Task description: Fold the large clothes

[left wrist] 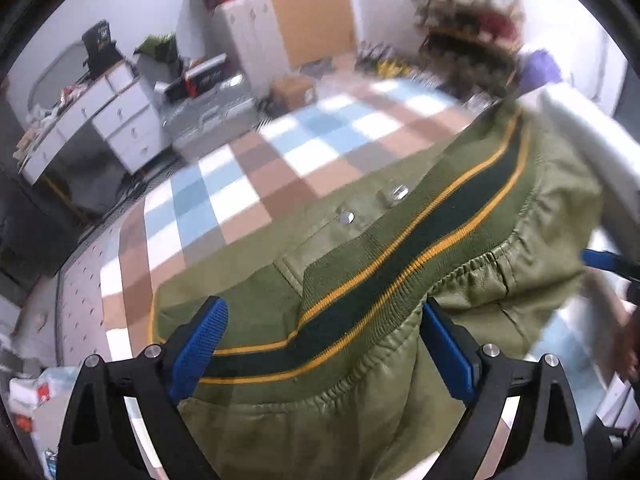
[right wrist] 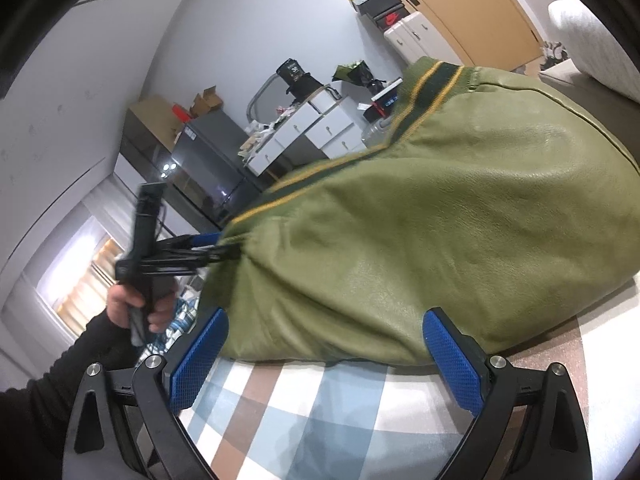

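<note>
Left wrist: smooth leathery olive jacket [left wrist: 460,280]

One olive green jacket [right wrist: 420,248] with two silver snaps [left wrist: 346,218], one checkered bedspread [left wrist: 256,184], two grippers and one visible hand [right wrist: 138,308].

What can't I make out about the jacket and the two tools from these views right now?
- Jacket sleeves: not visible in either view; the folded body covers them or the frame edge cuts them off.
- Left tool tips, right wrist view: motion-blurred against the jacket's edge, so contact is unclear.
- Right tool, left wrist view: only a blue sliver at the frame edge.
- Shelf contents, left wrist view: blurred.
</note>
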